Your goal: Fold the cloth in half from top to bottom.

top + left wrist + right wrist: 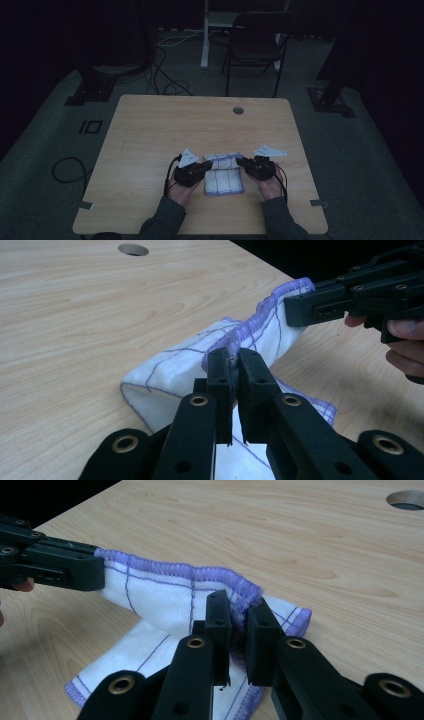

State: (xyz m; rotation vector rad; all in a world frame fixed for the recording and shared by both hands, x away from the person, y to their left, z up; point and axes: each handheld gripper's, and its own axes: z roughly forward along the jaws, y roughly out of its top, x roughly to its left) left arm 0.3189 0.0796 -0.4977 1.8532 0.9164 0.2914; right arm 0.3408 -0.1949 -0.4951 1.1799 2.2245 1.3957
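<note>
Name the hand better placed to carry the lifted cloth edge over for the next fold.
Neither clearly, so probably both together. The left gripper and the right gripper each pinch one end of the cloth's purple-stitched edge, raised off the table.

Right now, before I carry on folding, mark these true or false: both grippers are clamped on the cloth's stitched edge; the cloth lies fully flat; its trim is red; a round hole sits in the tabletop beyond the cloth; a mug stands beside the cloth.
1. Both grippers are clamped on the stitched edge. True: the left gripper and right gripper each pinch the hem of the cloth.
2. The cloth lies fully flat. False: the gripped edge is lifted and part folded over the rest.
3. The trim is red. False: it is purple.
4. A round hole sits beyond the cloth. True.
5. A mug stands beside it. False: the table carries the cloth alone.
</note>
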